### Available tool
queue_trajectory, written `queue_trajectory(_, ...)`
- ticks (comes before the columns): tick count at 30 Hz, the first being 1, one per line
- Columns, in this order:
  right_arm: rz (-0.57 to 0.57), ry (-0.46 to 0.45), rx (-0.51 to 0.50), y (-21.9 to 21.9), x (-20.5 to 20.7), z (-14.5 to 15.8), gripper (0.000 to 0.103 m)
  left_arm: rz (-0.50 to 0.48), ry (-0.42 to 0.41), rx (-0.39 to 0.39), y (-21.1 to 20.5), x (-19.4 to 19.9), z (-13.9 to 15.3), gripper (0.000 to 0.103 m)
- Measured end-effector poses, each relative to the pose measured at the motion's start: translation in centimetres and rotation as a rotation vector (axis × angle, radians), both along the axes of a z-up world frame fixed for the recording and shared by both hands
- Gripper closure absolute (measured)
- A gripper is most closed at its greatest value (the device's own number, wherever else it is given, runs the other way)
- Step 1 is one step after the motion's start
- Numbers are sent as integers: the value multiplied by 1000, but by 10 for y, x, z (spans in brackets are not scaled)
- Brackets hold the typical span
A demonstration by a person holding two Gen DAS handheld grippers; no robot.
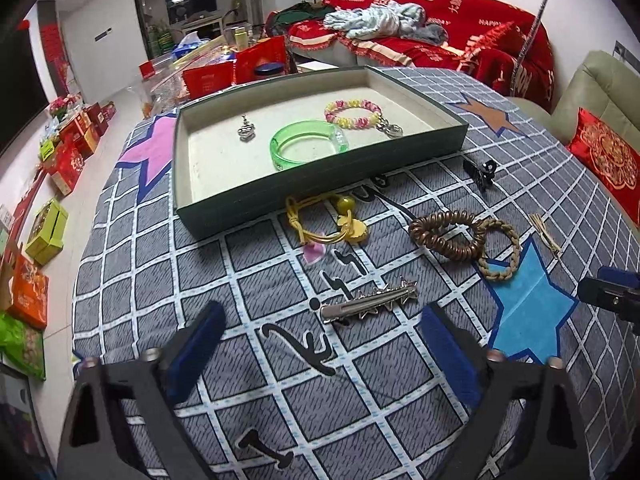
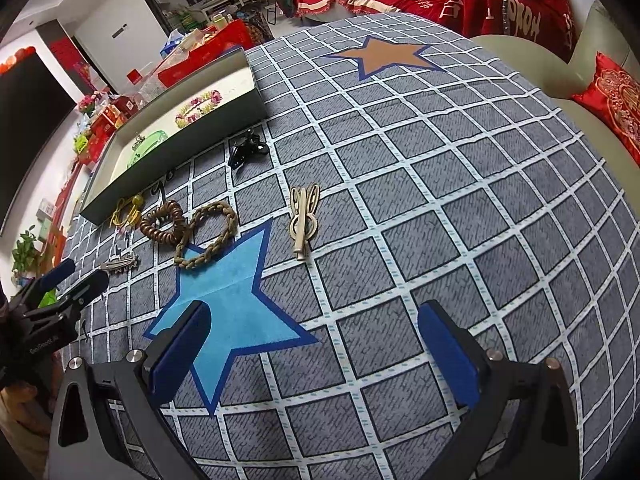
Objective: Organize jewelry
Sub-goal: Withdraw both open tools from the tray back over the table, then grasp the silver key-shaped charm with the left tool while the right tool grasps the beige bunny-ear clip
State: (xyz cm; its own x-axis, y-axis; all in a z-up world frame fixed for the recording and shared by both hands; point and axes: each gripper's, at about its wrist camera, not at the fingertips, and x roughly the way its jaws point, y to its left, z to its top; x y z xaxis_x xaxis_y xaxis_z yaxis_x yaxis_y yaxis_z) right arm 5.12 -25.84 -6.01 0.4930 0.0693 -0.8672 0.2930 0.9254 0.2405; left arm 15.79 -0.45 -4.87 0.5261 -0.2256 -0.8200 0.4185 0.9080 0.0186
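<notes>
A grey checked cloth with coloured stars covers the table, a red-draped sofa behind; the left gripper hovers with jaws spread wide just short of a silver spiked hair clip; the right gripper, also spread and empty, hangs over a blue star; a green tray holds a green bangle, a beaded bracelet and a pendant; hair ties and clips lie loose beside it.

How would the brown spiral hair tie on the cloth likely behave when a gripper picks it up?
The brown spiral hair tie looks coiled, so it would probably squash and stretch rather than stay stiff. It touches the braided band, which may drag along. It looks light.
</notes>
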Motion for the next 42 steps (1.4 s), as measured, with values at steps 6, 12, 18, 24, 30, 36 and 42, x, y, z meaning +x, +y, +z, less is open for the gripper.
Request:
queue_trajectory(6,11,15,-38,6,11,-4,7,-72,10,1,-10,3,-5,0)
queue_trajectory(12,38,23,-102,15,28,-3,23,-123,41,31,-18,7,-17,14)
queue_trajectory(18,52,27,-151,21,42,-3,39,-156,55,13,-23,6,-15,32)
queue_trajectory(24,85,41,-219,30,49,-3,53,-148,59,1,-22,3,-14,50)
queue_trajectory(30,100,38,-220,32,51,-1,65,-124,58,-9,-19,0,-13,62)
queue_trajectory(36,106,25,-203,34,50,-1,94,-95,71,-51,-14,-1,-12,72)
queue_trajectory(42,104,-28,-131,27,41,8,94,-68,79,-81,-8,-5,-10,74)
